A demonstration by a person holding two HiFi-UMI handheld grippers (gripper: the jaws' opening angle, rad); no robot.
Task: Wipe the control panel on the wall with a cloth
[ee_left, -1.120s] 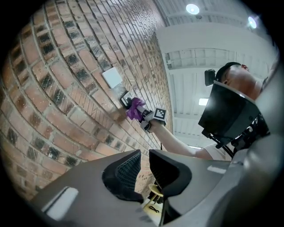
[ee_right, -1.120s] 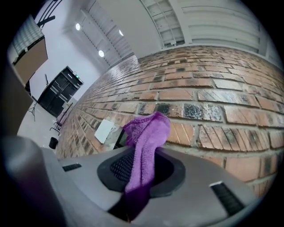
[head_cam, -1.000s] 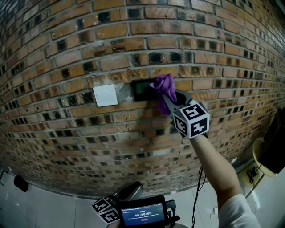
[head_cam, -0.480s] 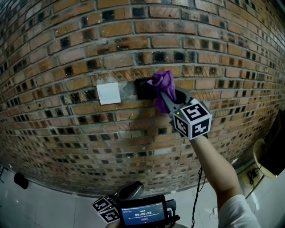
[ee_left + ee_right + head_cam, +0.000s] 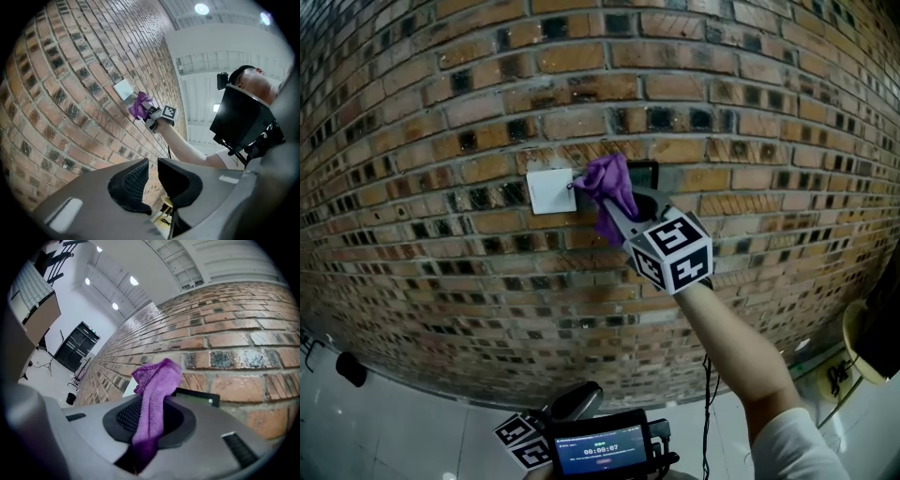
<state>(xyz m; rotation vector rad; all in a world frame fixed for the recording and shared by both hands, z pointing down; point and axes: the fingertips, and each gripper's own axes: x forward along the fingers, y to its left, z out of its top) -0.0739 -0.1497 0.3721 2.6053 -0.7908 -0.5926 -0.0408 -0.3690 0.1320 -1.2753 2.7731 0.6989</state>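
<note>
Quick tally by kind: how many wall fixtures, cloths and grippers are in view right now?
Wall fixtures: 2 (white plate, control panel)
Cloths: 1 (purple cloth)
Grippers: 2 (left gripper, right gripper)
Total: 5

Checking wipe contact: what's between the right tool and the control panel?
The purple cloth, clamped in the right tool, lies before the control panel; right gripper view.

Large indoor hall, studio-like. Evidence: long bare brick wall point(image 5: 441, 112); high white ceiling point(image 5: 108, 289) with recessed round lights point(image 5: 133, 281); white panelled upper wall point(image 5: 234, 263); glossy pale floor point(image 5: 394, 422); black double doors point(image 5: 77, 346), tripod stand point(image 5: 47, 364) nearby.
</note>
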